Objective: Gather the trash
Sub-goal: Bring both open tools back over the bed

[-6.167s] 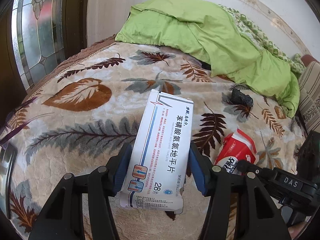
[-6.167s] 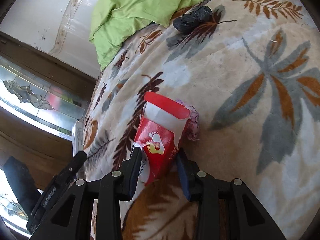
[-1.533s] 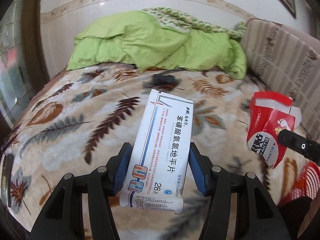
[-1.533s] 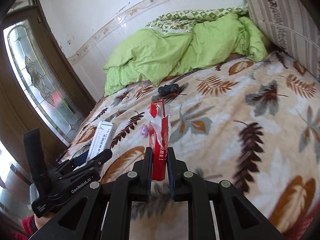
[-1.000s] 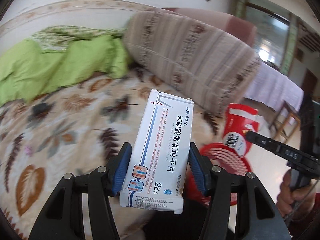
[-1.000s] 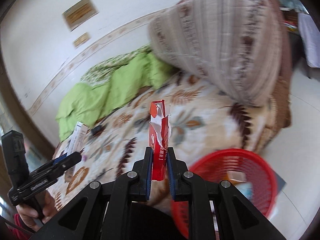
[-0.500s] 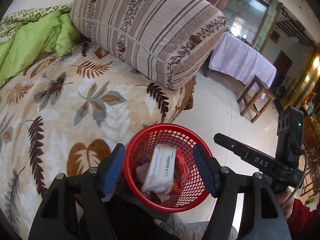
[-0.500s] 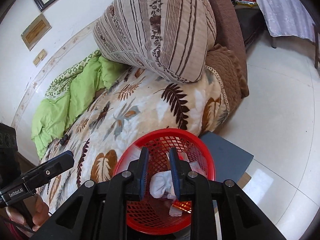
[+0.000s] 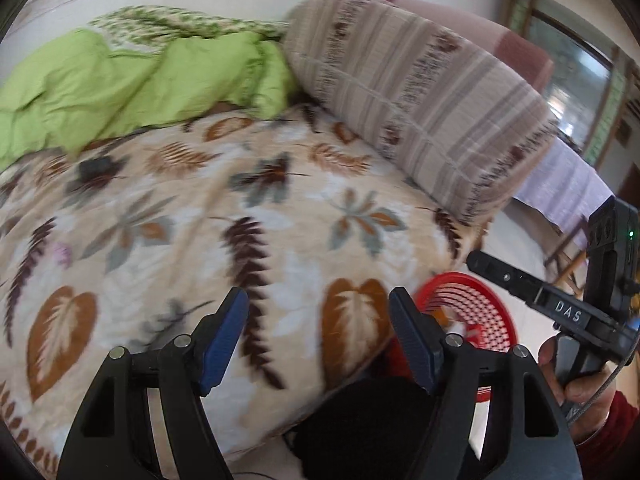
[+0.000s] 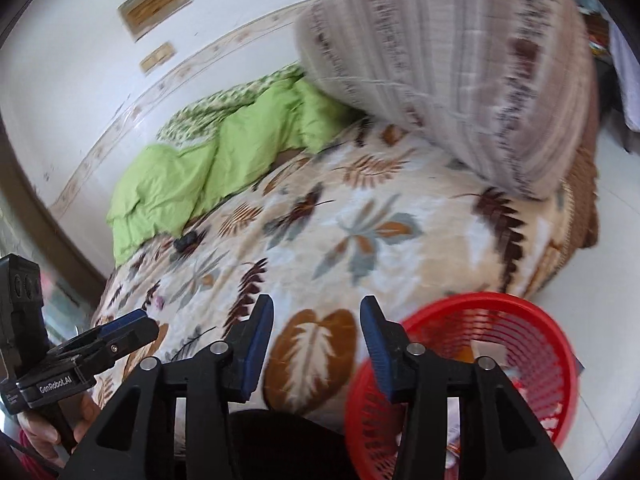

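Trash, blurred white and orange scraps, lies in the red mesh basket (image 10: 532, 344) on the floor beside the leaf-print bedspread (image 10: 360, 240). Left gripper (image 9: 318, 322) and right gripper (image 10: 316, 328) angle downward over the bed, jaws opening, nothing between them.

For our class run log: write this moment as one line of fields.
left gripper: opening, nothing between jaws | right gripper: opening, nothing between jaws | red basket: on floor beside bed | black lump: on blanket
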`<control>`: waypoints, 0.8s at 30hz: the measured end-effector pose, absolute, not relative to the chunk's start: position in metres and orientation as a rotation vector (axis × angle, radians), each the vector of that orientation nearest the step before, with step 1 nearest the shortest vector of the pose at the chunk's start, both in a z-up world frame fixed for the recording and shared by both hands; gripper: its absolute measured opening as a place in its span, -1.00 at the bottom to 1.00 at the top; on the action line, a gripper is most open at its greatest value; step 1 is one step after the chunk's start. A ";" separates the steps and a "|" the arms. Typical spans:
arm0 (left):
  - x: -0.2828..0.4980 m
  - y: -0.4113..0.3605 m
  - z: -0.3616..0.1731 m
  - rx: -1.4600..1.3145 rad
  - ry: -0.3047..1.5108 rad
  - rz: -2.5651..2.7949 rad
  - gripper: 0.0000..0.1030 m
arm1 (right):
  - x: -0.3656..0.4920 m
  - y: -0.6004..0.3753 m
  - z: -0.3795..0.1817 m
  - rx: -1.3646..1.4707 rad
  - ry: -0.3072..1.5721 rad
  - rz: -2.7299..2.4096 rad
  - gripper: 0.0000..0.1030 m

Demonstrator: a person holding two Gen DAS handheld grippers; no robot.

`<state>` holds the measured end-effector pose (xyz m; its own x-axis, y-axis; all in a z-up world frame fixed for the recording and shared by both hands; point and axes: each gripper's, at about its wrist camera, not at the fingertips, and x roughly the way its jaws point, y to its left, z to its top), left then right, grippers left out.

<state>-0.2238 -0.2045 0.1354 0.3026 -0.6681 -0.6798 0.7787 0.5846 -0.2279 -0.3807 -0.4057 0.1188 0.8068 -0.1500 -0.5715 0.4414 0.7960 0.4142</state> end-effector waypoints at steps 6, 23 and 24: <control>-0.170 -0.130 0.123 0.052 0.850 -0.781 0.39 | -0.294 -0.361 0.120 0.477 0.592 -0.217 -0.05; -0.017 -0.048 0.080 -0.158 0.948 -0.410 0.30 | -0.184 -0.301 0.078 0.436 0.630 -0.045 -0.05; -0.008 -0.054 0.076 -0.154 0.956 -0.407 0.28 | -0.183 -0.304 0.077 0.450 0.633 -0.043 -0.05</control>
